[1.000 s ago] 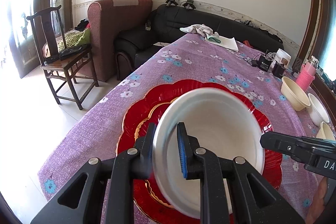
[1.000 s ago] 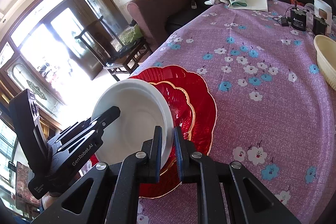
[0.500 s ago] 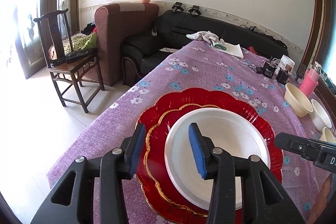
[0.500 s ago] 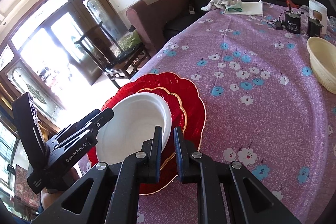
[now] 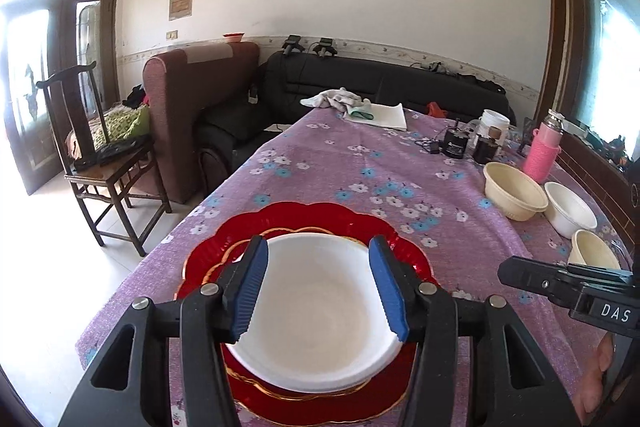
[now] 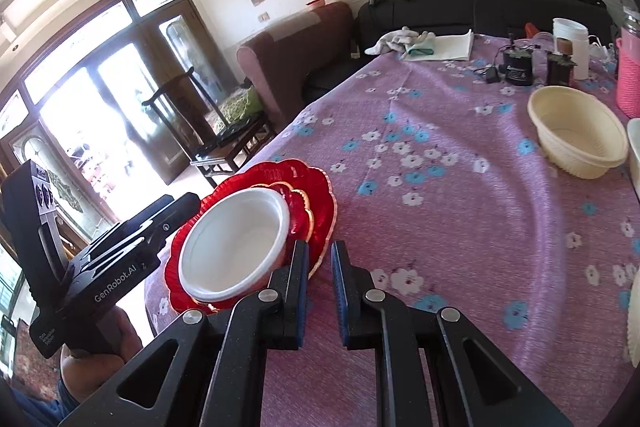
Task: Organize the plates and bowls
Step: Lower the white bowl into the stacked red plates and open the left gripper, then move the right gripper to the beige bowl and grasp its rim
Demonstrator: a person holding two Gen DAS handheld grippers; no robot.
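White bowl (image 5: 316,311) sits on the stacked red plates (image 5: 304,223) at the table's near left edge, directly beneath the left gripper (image 5: 316,291), jaws wide and empty; right gripper (image 6: 320,291), jaws narrow and empty, is nearer the cream bowl (image 6: 576,135) at the right edge.

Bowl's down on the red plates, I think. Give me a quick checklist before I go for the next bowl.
1. Left gripper open, clear of the white bowl: ok.
2. White bowl upright on the small red plate: ok.
3. Small plate stacked on the large red plate: ok.
4. Right gripper empty: ok; jaws nearly closed, not ok for grasping.
5. Cream bowl upright, unobstructed: ok.
6. Bowl centred on plates: cannot tell.
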